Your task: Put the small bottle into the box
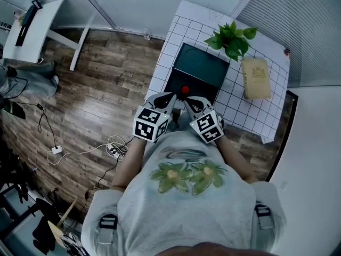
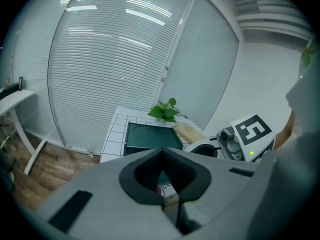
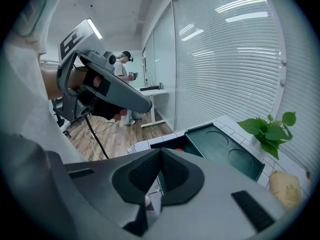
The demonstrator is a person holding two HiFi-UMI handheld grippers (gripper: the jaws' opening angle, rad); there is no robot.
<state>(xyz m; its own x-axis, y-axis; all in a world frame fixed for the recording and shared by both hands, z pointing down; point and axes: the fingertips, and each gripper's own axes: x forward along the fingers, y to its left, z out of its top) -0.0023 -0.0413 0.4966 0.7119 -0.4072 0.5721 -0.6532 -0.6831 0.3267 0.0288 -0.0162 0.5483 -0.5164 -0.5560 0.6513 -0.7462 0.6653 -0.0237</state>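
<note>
Two sets of tongs hang close to the person's chest near the middle of the head view, over the near edge of the tabletop [image 1: 250,113] with its white grid cover. The left tongs [image 1: 169,97] are clenched: in the left gripper view [image 2: 162,151] the jaw tips meet at the top of the dark hollow and grasp nothing. The right tongs [image 1: 187,101] are clenched too, and in the right gripper view [image 3: 160,151] the tips touch with nothing caught between them. Both point forward and downward at the box [image 1: 205,92], which lies open just above them in the frame, its green lid folded back toward the far side.

The small bottle [image 1: 185,89] sits inside the dark lower half of the box. Only its red cap shows, just above and between the two tips. The right gripper view catches the same red spot [image 3: 180,148] at the near rim of the box [image 3: 225,151].

A leafy plant [image 1: 232,39] stands at the upper right of the box, and a beige pack [image 1: 256,78] lies to the right of the lid, apart from it. On the wooden floor [image 1: 101,89] at the left, a power strip [image 1: 114,151] trails white cables.
</note>
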